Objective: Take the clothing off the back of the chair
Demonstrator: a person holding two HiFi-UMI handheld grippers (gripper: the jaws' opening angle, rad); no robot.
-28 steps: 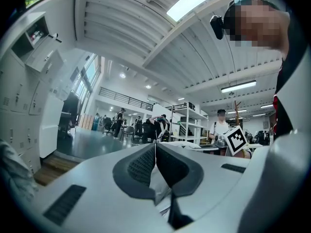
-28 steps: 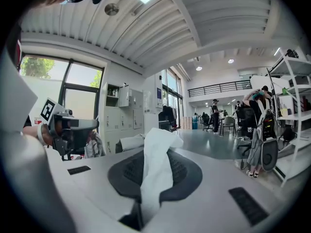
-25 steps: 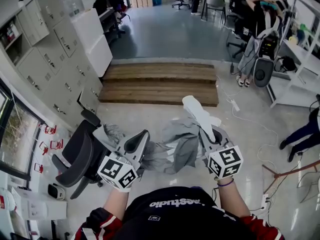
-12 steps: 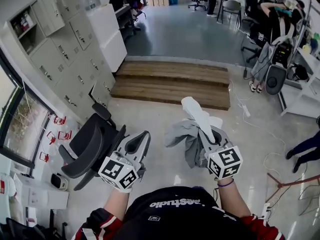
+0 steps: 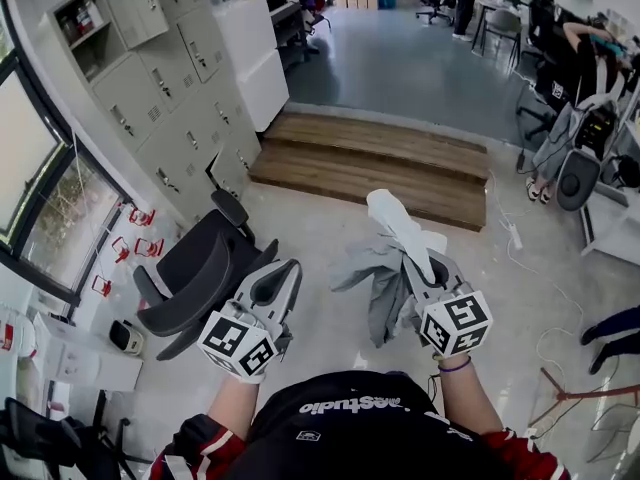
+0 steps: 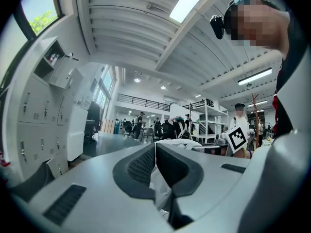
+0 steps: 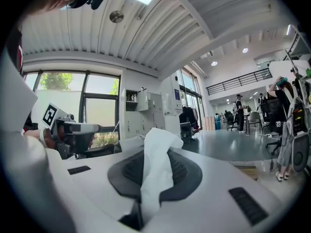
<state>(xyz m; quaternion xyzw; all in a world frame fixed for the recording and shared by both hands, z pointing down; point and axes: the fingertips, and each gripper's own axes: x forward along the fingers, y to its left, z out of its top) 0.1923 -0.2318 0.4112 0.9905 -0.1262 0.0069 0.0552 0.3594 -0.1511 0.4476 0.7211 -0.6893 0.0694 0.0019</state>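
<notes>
Big open office-type space. Grey lockers (image 5: 170, 98) run along the left wall, next to a big window (image 5: 25, 138) with greenery outside. The floor (image 5: 320, 258) is pale up close, then a low two-step wooden platform (image 5: 380, 163) leads onto a darker glossy grey floor (image 5: 410, 68). White shelving (image 5: 605, 238) sits at the right edge, with a power strip (image 5: 516, 236) lying on the floor near it. The ceiling (image 6: 121, 28) is ribbed white with a long strip light (image 6: 194, 1), so it's pretty bright overall.
</notes>
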